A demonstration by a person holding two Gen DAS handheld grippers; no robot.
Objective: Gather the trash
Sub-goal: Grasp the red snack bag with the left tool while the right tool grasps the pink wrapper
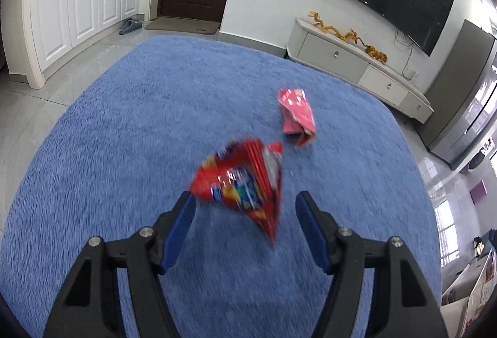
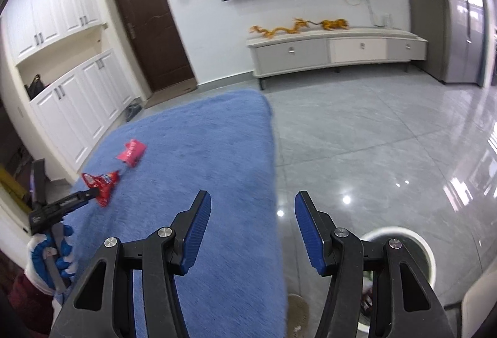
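Note:
A red snack bag (image 1: pixel 242 182), blurred by motion, lies on the blue rug (image 1: pixel 124 136) just ahead of my left gripper (image 1: pixel 245 203). The gripper's blue pads stand wide apart; the left fingertip is close to the bag's corner and the right one is clear of it. A crumpled pink wrapper (image 1: pixel 296 116) lies farther off on the rug. In the right wrist view the same bag (image 2: pixel 102 186) and wrapper (image 2: pixel 132 151) sit at the left, with the left gripper (image 2: pixel 88 194) beside the bag. My right gripper (image 2: pixel 252 201) is open and empty above the rug's edge.
A white round bin (image 2: pixel 427 254) stands on the grey tile floor (image 2: pixel 372 136) at lower right. A gloved hand (image 2: pixel 40 260) holds the left gripper. A low TV cabinet (image 2: pixel 335 54), a dark door (image 2: pixel 149 24) and white cupboards (image 1: pixel 77 2) line the walls.

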